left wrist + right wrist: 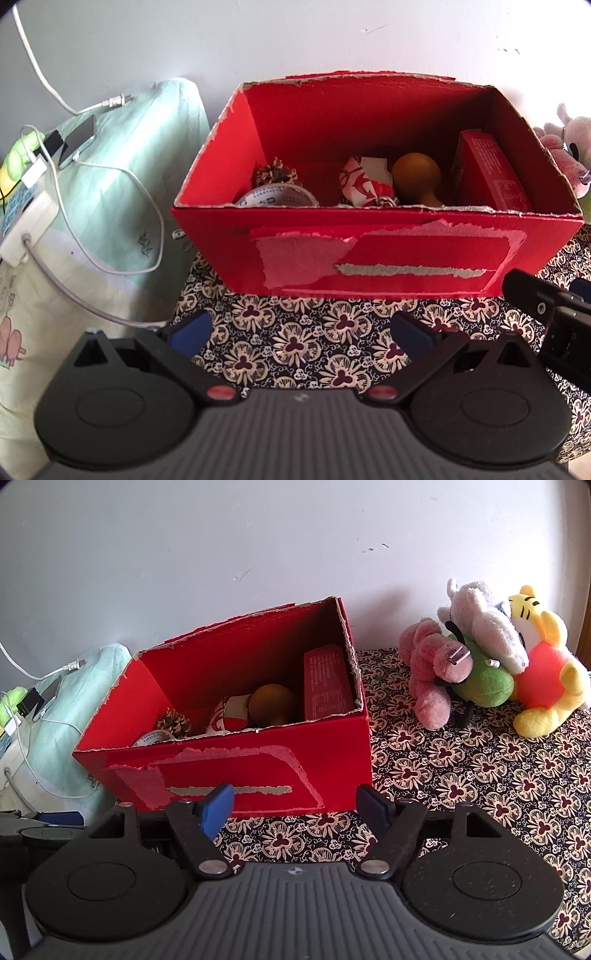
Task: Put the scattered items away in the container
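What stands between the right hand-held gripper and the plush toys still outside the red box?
Nothing visible: the right hand-held gripper stands open and empty, with only bare patterned cloth between it and the plush toys beside the red box.

Two hand-held grippers, matte black plastic with ribbed grey housing. Left gripper (301,334): round black discs either side, red pivot caps, dark blue fingertips (190,332). Right gripper (297,806): same discs, silver pivot screws, blue fingertips (216,808), small compass-like mark on the ribbed housing.
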`<state>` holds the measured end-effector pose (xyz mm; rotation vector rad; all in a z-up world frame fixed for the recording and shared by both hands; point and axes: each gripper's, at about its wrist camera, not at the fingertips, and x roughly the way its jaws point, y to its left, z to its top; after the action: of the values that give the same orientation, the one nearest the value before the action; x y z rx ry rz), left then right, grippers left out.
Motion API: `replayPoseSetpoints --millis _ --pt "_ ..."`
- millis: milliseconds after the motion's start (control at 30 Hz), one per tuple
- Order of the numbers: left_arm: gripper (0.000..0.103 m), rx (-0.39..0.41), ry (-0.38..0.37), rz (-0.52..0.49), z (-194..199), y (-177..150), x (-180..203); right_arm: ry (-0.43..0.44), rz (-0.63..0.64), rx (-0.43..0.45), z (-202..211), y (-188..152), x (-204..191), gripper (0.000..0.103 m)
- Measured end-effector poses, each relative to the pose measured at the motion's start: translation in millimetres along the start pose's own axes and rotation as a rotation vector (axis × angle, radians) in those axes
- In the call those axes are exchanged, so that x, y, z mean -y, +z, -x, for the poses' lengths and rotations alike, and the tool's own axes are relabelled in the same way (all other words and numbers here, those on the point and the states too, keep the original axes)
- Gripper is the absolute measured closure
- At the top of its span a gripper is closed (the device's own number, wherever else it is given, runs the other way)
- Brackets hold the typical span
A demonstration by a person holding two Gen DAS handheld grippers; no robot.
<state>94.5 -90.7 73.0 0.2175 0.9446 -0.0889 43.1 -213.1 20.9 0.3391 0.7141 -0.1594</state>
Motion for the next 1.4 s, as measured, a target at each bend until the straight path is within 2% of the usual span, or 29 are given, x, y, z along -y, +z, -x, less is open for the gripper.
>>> replayPoseSetpoints --millis 133,233,433,667,800,933,1233,1400 --pt "0.000 0.005 -0.009 -0.010 1.2 0.2 5.1 -0.021 0.017 0.010 3.6 1.7 1.2 0.025" --pt "0.000 -0.009 -0.034 -0.015 2.1 5.1 9.7 -0.019 0.020 0.012 7.9 7.9 2.7 0.020" --pt "0.000 0.009 -0.028 -0.022 9.2 18.1 12.6 -0.029 0.040 0.050 13.6 20.1 -4.1 0.019" --pt "0.000 0.026 0.001 -0.015 11.8 46.7 -2.3 -0.029 0.047 0.068 7.8 42.8 -13.1 0.019" --pt "0.000 0.032 0.020 0.004 8.6 68.9 -15.1 -0.010 0.021 0.056 -1.2 58.1 -16.2 0.018" --pt "0.000 0.025 0.005 0.030 -1.8 81.7 -21.9 -0.002 0.009 0.056 -14.3 64.1 -21.8 0.018" --pt "0.000 0.010 0.003 0.019 -26.3 85.5 -17.1 -0.026 -0.001 0.039 -38.3 63.1 -21.6 0.021" --pt "0.000 0.030 0.024 -0.002 -32.1 87.0 -12.6 -0.022 0.017 0.027 -46.9 62.1 -24.7 0.022"
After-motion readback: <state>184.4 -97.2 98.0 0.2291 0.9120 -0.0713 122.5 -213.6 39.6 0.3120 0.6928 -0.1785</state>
